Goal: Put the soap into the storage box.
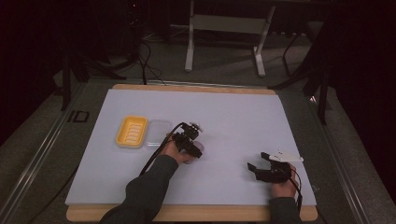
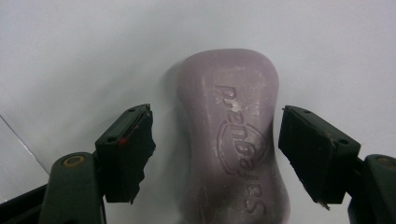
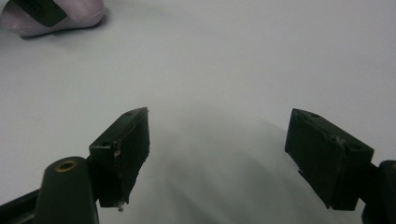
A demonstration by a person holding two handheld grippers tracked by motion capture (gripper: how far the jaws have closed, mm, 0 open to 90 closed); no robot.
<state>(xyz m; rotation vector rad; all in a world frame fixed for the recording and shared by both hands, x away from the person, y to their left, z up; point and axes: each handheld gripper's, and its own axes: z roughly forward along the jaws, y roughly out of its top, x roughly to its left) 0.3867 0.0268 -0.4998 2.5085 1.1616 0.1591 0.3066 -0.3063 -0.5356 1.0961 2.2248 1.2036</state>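
Soap: pale purple bar (image 2: 231, 140) with raised lettering on its top face, lying flat on the white sheet (image 1: 233, 121); in the high view it sits near the sheet's middle, under the left hand-held gripper.
Left hand-held gripper: (image 2: 217, 154) pointed down over the soap, jaws spread wide, one on each long side of the bar; a gap shows between each pad and the soap, so nothing is gripped.
Left hand: (image 1: 176, 151) comes in from the bottom edge with a dark sleeve, cable trailing back along the forearm.
Right hand-held gripper: (image 3: 217, 158) jaws wide apart, nothing between them, bare sheet beneath; in the high view it rests low at the right of the sheet, well apart from the soap.
Soap dish: yellow ribbed tray (image 1: 131, 131) at the left of the sheet.
Lid: clear tray (image 1: 158, 133) just beside the yellow tray, on its right.
Bench: wooden top (image 1: 191, 87) showing past the sheet's far edge.
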